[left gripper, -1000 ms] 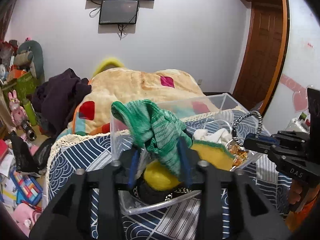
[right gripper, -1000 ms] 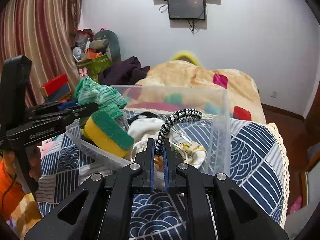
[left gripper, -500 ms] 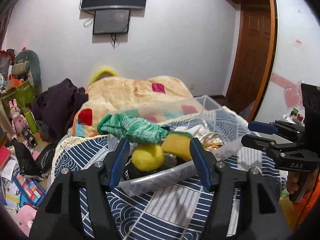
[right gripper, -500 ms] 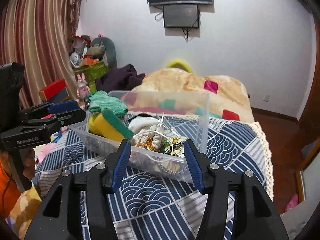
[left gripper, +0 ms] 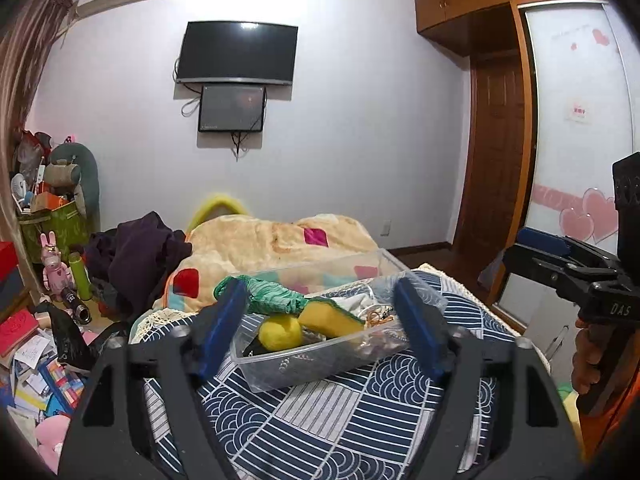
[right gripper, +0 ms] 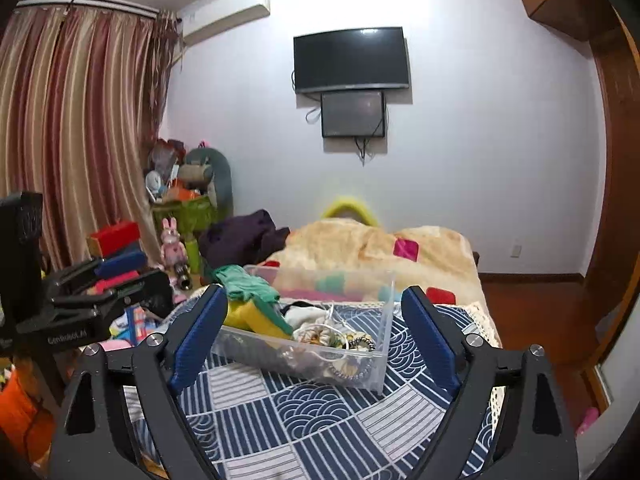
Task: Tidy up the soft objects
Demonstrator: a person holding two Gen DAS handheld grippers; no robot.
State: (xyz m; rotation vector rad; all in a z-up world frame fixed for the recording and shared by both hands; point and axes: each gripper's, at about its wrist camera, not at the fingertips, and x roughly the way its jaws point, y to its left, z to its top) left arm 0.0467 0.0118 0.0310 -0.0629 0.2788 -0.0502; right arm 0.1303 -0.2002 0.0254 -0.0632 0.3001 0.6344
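Both grippers have let go and pulled away from the clear plastic bin (left gripper: 320, 356). A second ago the left gripper (left gripper: 322, 328) was pinching the green knitted cloth (left gripper: 266, 303) over the bin and the right gripper (right gripper: 314, 334) was clamped on a black-and-white cord; now both sets of jaws stand spread wide and hold nothing. The bin looks smaller in both wrist views than it did half a second ago, so the hands have kept retreating.

The cloth now lies draped over the bin's left end, on top of the yellow-and-green sponge (left gripper: 330, 317) and beside the yellow ball (left gripper: 280, 332). The cord seems to lie coiled among the tangle at the bin's right end (right gripper: 354, 346), though the pile is too cluttered to be sure. The bin itself sits on the blue patterned cover (left gripper: 340, 420), with the beige blanket (left gripper: 276, 240) behind it.

I judge this to mean the soft things are gathered in one container, and this part of the task is finished or close to it.

Both grippers are held level, pointing forward over the cover at the bin, well apart from it. Each shows at the edge of the other's view, left and right of the bin, with the person's hand (left gripper: 588, 364) on the right grip.
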